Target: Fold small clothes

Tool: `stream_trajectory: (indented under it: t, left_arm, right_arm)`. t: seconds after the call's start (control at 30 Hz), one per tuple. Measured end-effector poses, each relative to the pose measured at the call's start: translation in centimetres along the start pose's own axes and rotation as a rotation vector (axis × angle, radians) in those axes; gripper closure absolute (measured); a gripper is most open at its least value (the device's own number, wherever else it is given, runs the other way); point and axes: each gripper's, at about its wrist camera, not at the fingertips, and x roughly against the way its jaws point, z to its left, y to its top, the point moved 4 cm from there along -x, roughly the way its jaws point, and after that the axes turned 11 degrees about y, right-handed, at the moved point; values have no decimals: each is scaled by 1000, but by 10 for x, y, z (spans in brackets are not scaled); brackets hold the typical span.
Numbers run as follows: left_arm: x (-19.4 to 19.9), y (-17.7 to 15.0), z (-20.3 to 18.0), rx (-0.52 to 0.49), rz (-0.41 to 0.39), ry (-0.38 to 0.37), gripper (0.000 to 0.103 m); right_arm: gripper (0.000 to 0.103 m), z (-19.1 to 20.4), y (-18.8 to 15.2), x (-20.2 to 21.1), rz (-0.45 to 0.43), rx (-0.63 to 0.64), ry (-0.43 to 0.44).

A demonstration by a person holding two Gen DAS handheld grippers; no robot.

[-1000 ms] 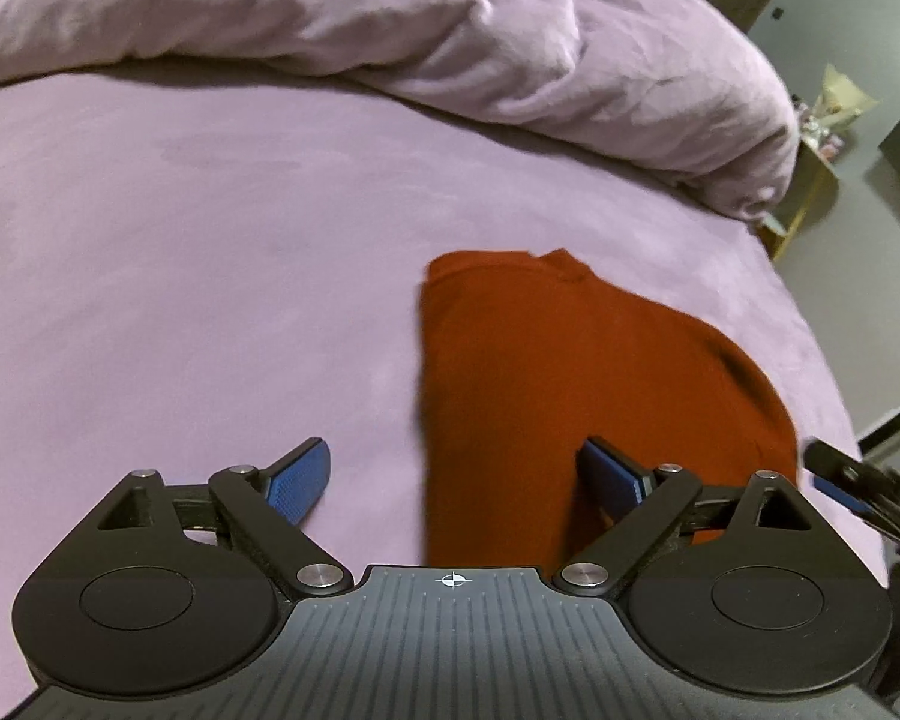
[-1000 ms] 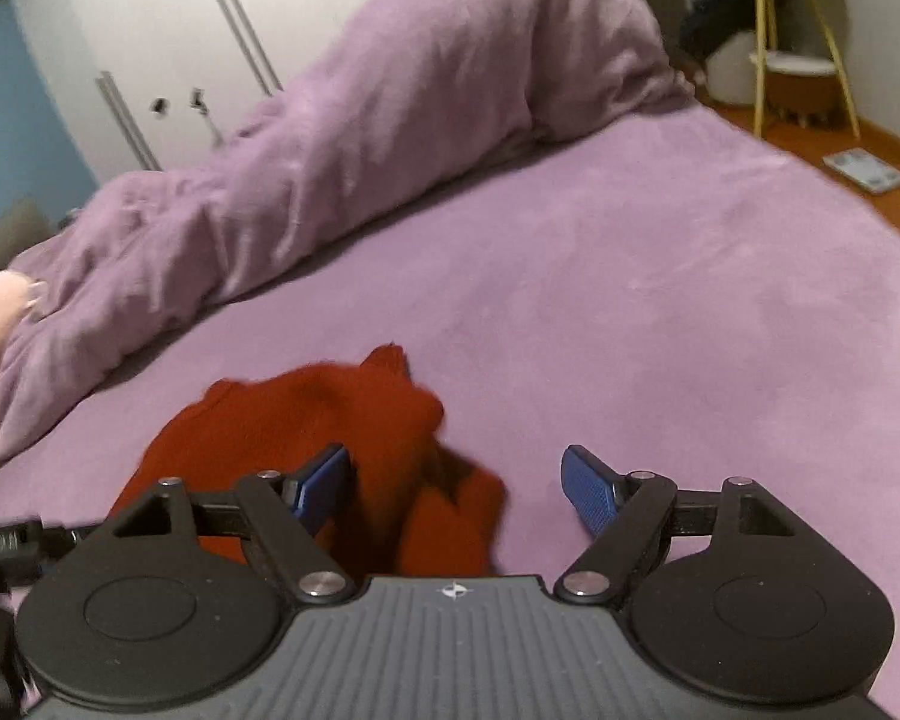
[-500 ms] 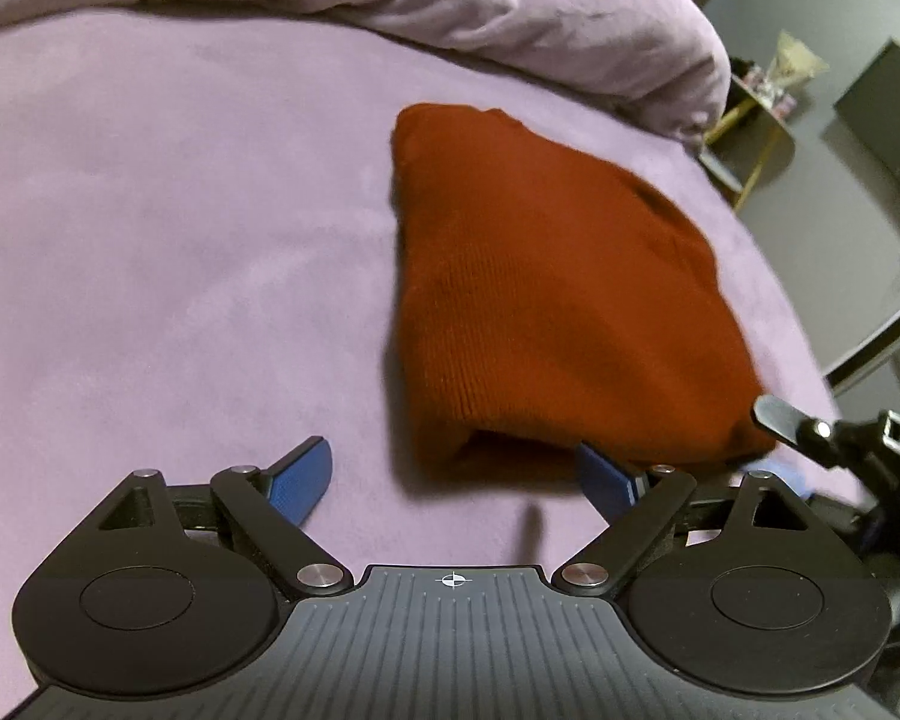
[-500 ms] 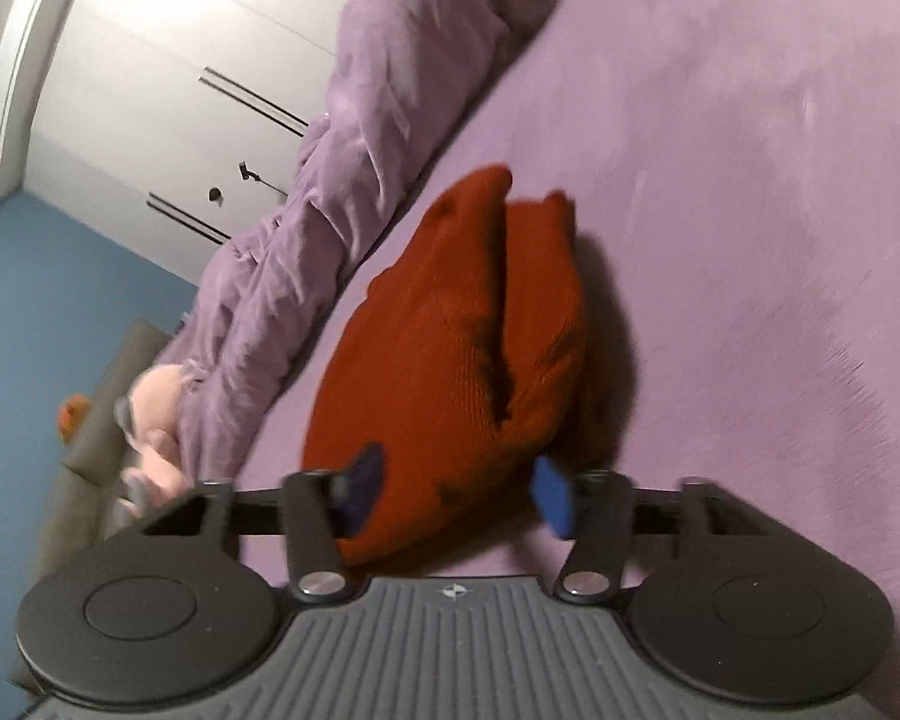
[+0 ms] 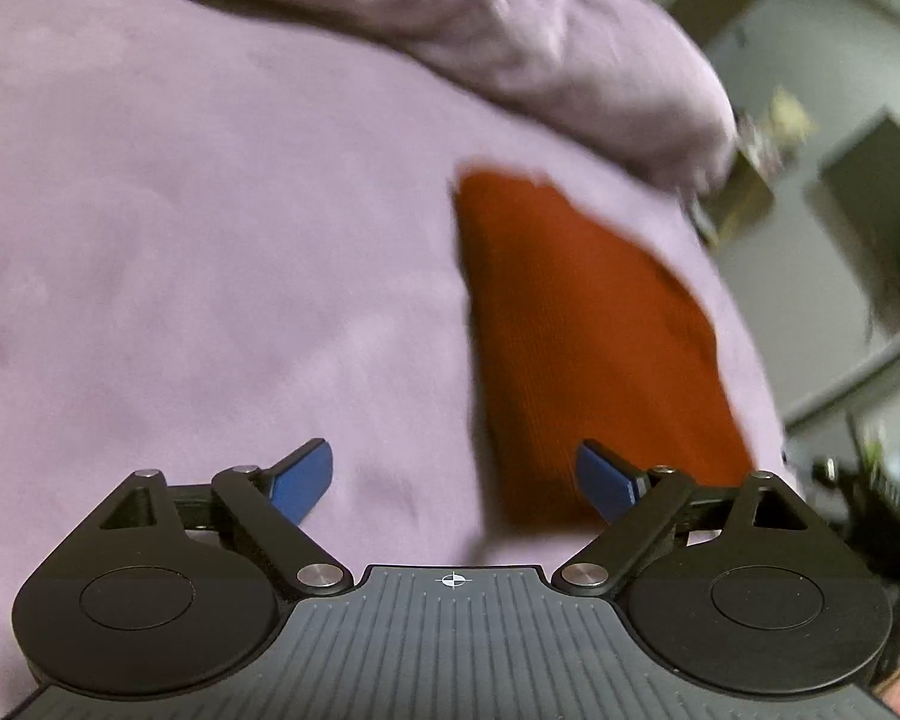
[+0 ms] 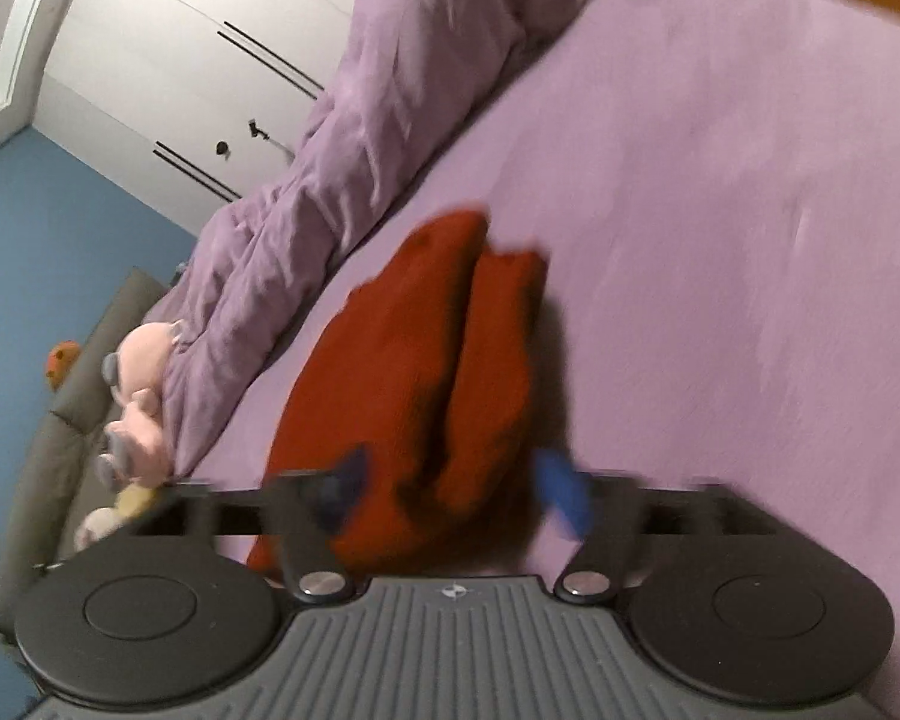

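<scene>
A folded rust-red knit garment (image 5: 582, 324) lies on the purple bed sheet (image 5: 210, 240). My left gripper (image 5: 456, 480) is open and empty, just left of the garment's near end; its right finger (image 5: 606, 480) overlaps the cloth's edge. In the right wrist view the garment (image 6: 414, 372) lies in two thick folds. My right gripper (image 6: 456, 486) is partly open, with the near end of the garment between its blurred blue pads; it does not clamp the cloth.
A bunched purple duvet (image 5: 510, 42) runs along the far side of the bed (image 6: 390, 90). A pink plush toy (image 6: 132, 384) lies by a grey headboard (image 6: 60, 420). White wardrobe doors (image 6: 198, 60) stand behind. The bed's edge and room furniture (image 5: 858, 228) are at the right.
The left gripper has drawn back from the garment, which now looks smaller and farther. The right gripper's jaws have widened slightly around the garment's near end. Both views are motion-blurred.
</scene>
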Motion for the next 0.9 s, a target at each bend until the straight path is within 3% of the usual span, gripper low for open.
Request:
stream_trajectory:
  t: [0.1,0.23,0.3,0.37,0.43,0.5,0.67,0.9]
  left_arm:
    - [-14,25,2,57,-3,-43,10]
    - [-64,45,-23,104,141,-187,12]
    - [-85,48,-32,114,191,-195,14]
    - [-100,53,-38,108,212,-209,17]
    - [-109,55,-43,120,217,-244,22]
    - [-118,54,-43,140,238,-238,34]
    - [-114,53,-42,155,207,-255,50]
    - [-72,59,-47,114,148,-280,55]
  right_arm:
    - [21,-13,24,-11,33,-28,34]
    - [24,-32,45,-47,98,-151,70]
    - [27,-38,50,-63,127,-212,101]
    - [42,-39,50,-77,159,-222,89]
    - [47,-41,50,-92,188,-216,90]
    - [52,-43,50,-98,196,-234,115]
    - [70,-41,46,-108,183,-261,135]
    - [72,10,46,-100,179,-201,209]
